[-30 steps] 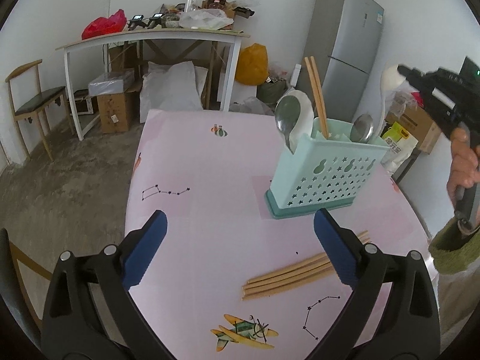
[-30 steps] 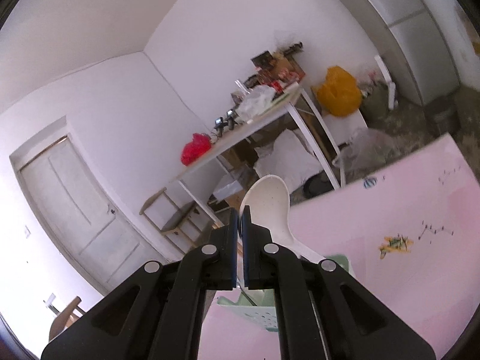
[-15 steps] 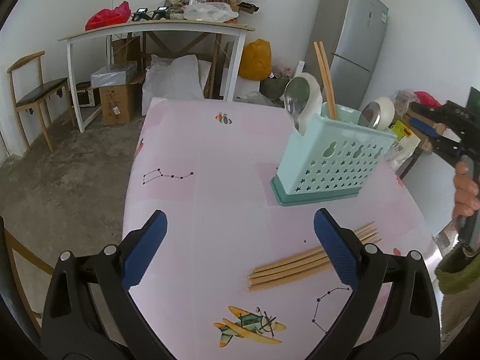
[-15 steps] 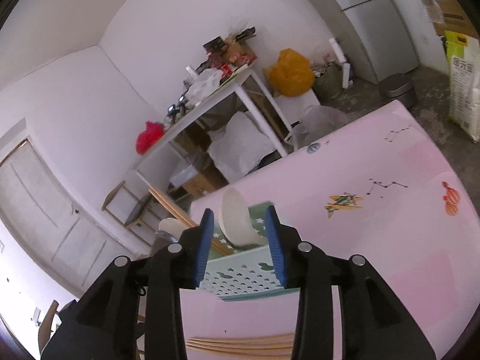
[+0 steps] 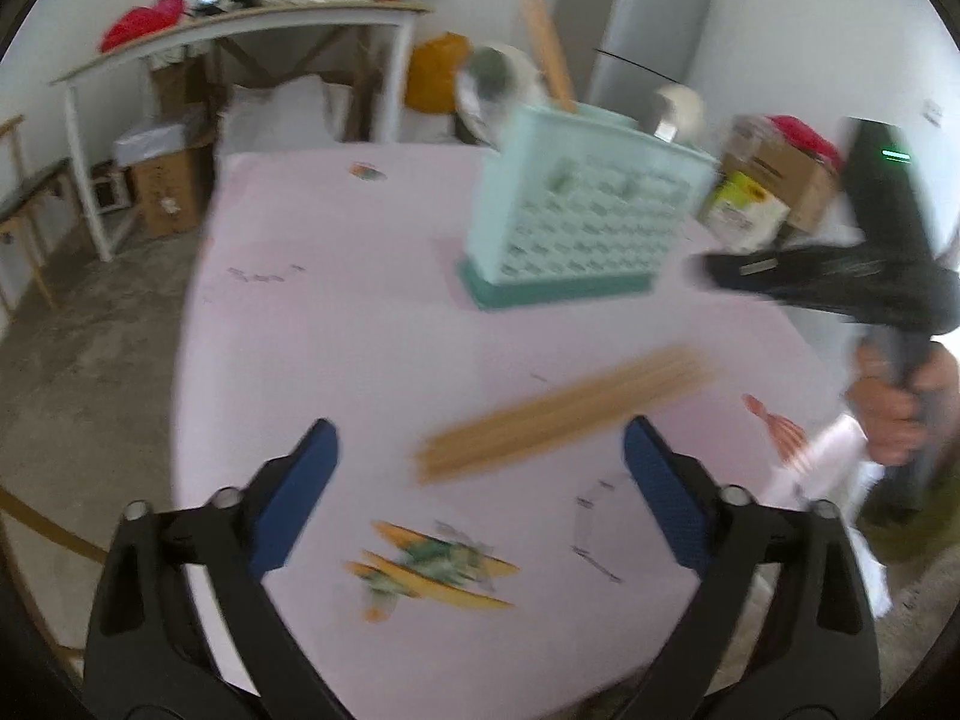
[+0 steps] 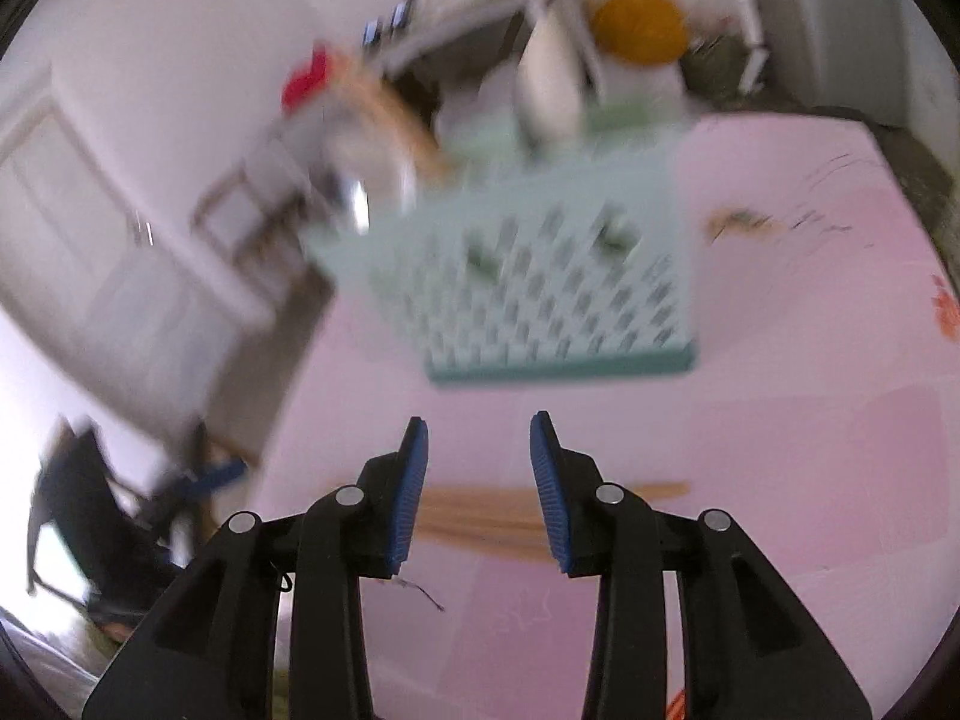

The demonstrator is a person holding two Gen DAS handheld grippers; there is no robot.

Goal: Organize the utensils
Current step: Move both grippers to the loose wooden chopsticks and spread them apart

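Observation:
A mint-green utensil holder (image 5: 588, 222) stands on the pink table (image 5: 336, 348), with spoons and chopsticks (image 5: 546, 57) in it. It also shows in the right wrist view (image 6: 540, 282), with a white spoon (image 6: 549, 93) in it. Several loose wooden chopsticks (image 5: 564, 414) lie in front of the holder. My left gripper (image 5: 480, 480) is open and empty, low over the table, just short of the loose chopsticks. My right gripper (image 6: 479, 480) is open and empty, above the chopsticks (image 6: 480, 516). It shows at the right in the left wrist view (image 5: 810, 282).
A white side table (image 5: 240, 30) with clutter, cardboard boxes (image 5: 162, 192), a yellow bag (image 5: 438, 72) and a grey fridge (image 5: 648, 30) stand behind the table. A wooden chair (image 5: 18, 204) is at the far left. The table's edge runs close on the right.
My right gripper opened and let the white spoon drop into the holder, then swung down toward the loose chopsticks. My left gripper moved forward, closer to the chopsticks. Both views are blurred by motion.

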